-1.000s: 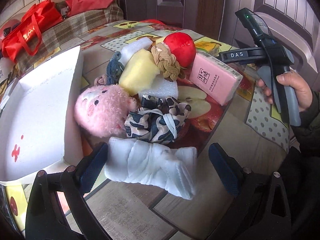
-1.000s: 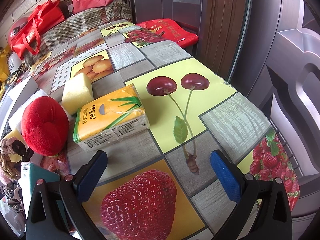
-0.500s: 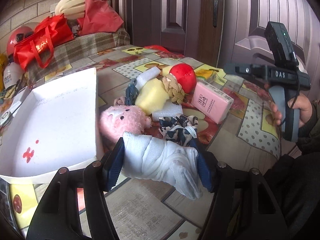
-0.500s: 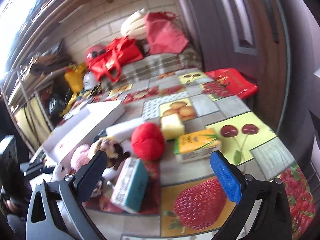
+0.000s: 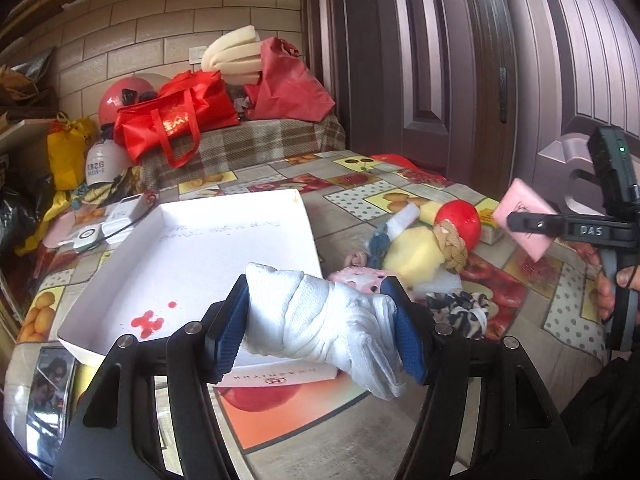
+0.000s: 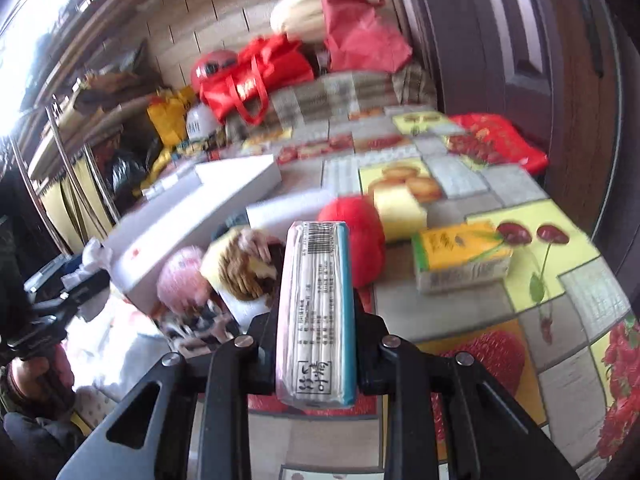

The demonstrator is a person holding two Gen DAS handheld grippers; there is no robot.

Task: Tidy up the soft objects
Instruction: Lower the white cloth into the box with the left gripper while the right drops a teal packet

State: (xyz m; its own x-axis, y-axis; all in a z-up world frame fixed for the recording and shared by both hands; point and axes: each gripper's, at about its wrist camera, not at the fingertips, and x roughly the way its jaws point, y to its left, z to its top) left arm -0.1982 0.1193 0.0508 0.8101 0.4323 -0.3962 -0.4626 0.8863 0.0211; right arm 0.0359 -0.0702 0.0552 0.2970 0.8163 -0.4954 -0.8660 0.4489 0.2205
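room: brick wall at the far end, dark panelled doors on the right, red bags and foam stacked on a checked cover.
table (image 5: 400, 196): fruit-print cloth, crowded on the right half.
white box (image 5: 120, 304): open, shallow, on the left of the table; nothing soft in it yet.
pile: pink plush (image 5: 356, 276), yellow sponge (image 5: 412, 250), red ball (image 5: 460, 220), braided knot, patterned cloth, all touching, just right of the box; yellow tissue pack (image 6: 460, 260) further right.
left gripper (image 5: 316, 328): clamped on the white cloth bundle (image 5: 320, 320), held above the box's near right corner.
right gripper (image 6: 316, 344): jaws have just closed on the pink tissue pack (image 6: 316, 312), held on edge above the table, right of the pile.
step, judged: carrying both to the box.
risk: the bundle's loose tail hangs past the right pad; it could snag the box wall or unroll on release.
risk: the tissue pack is pinched near one end only, and may pivot or slip free.
risk: both grippers converging on one box could collide.
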